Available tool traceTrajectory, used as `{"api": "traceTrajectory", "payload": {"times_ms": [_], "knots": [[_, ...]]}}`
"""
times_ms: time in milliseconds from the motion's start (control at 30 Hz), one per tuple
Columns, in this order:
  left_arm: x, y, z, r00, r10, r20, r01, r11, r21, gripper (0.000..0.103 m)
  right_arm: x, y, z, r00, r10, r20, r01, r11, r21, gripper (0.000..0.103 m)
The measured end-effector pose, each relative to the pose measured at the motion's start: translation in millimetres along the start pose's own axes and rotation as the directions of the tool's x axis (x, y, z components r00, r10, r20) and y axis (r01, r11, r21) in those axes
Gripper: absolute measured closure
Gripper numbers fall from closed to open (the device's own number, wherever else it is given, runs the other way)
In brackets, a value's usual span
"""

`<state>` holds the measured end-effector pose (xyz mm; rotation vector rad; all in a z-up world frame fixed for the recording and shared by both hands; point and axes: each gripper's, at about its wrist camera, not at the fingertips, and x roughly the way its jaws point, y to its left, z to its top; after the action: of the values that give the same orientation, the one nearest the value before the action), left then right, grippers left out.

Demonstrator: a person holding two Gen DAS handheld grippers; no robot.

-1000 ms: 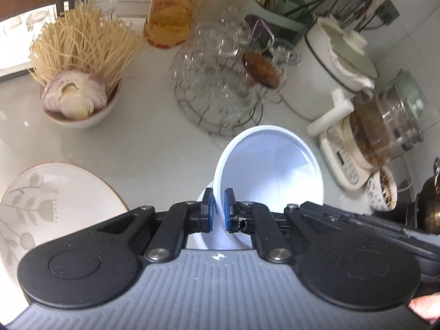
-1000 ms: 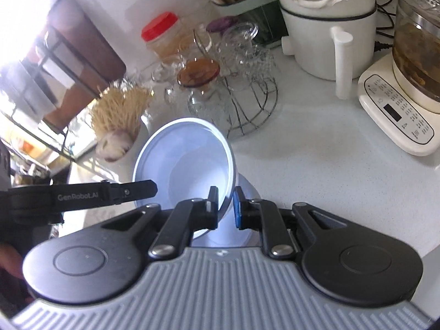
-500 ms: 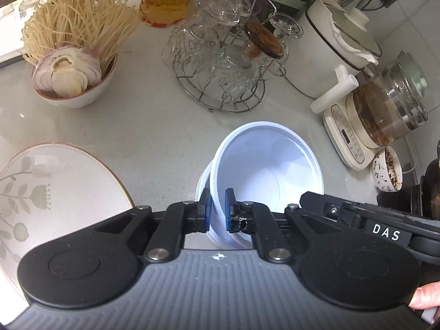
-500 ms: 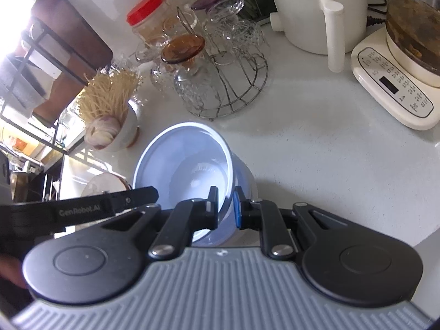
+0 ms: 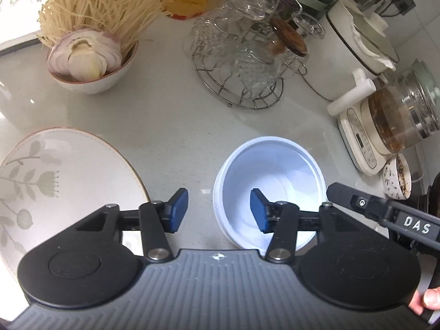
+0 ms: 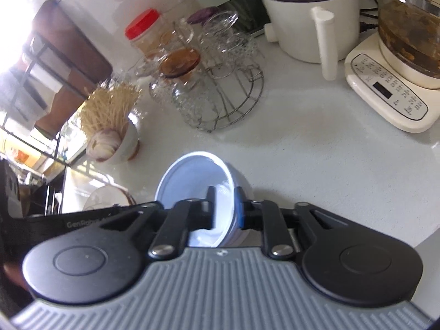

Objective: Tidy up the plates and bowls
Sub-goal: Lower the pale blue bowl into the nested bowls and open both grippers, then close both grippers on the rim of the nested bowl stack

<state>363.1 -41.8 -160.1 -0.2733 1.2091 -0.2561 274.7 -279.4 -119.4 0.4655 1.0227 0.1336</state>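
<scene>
A white bowl (image 5: 271, 176) rests nested in a second white bowl on the pale counter. My left gripper (image 5: 219, 214) is open, one finger outside the near-left rim and one inside the bowl. My right gripper (image 6: 225, 206) straddles the rim of the same bowl (image 6: 192, 176), its jaws slightly parted around the wall. A floral plate (image 5: 55, 181) lies at the left. It shows small in the right wrist view (image 6: 106, 198).
A bowl of noodles and onion (image 5: 88, 57) stands at the back left. A wire rack of glass cups (image 5: 247, 55), a red-lidded jar (image 6: 144, 34), a white cooker (image 5: 354, 46), a glass kettle on a base (image 5: 396, 121) and a small cup (image 5: 397, 176) line the back and right.
The held bowl came down into the lower bowl and levelled out. My left gripper opened and let go of the rim. My right gripper's jaws loosened a little.
</scene>
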Motion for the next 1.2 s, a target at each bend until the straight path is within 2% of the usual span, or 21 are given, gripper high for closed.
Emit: {"api": "traceTrajectory", "payload": {"times_ms": [33, 100, 200, 400, 533, 833, 1000, 1200], "knots": [[1, 2, 0, 1.0, 0.002, -0.002, -0.002, 1.0, -0.006, 0.042, 0, -4, 0, 1.0, -0.004, 0.008, 0.004, 1.0, 0.021, 0.045], [3, 2, 1, 1.0, 0.002, 0.005, -0.002, 1.0, -0.008, 0.04, 2, -13, -1, 1.0, -0.011, 0.018, 0.009, 0.998, 0.064, 0.035], [8, 5, 1, 0.999, -0.021, 0.031, 0.021, 1.0, -0.015, 0.038, 10, -25, -2, 1.0, 0.01, -0.004, -0.01, 0.993, 0.119, 0.035], [23, 12, 0, 0.999, -0.038, 0.031, 0.04, 0.997, -0.065, 0.038, 34, -40, -6, 0.995, 0.078, -0.068, -0.064, 0.982, 0.18, 0.037], [30, 7, -4, 0.999, -0.032, 0.018, 0.033, 0.998, -0.062, 0.038, 45, -43, -10, 0.988, 0.105, -0.111, -0.083, 0.979, 0.187, 0.048], [48, 1, -8, 0.999, -0.043, -0.006, 0.043, 0.996, -0.074, 0.039, 58, -49, -10, 0.981, 0.127, -0.147, -0.099, 0.978, 0.185, 0.059], [57, -5, -8, 1.0, -0.028, -0.013, 0.027, 0.998, -0.048, 0.039, 63, -51, -11, 0.979, 0.124, -0.163, -0.095, 0.98, 0.178, 0.064], [57, -6, -9, 1.0, -0.014, -0.001, 0.014, 0.999, -0.04, 0.041, 67, -52, -12, 0.975, 0.137, -0.175, -0.104, 0.977, 0.184, 0.078]]}}
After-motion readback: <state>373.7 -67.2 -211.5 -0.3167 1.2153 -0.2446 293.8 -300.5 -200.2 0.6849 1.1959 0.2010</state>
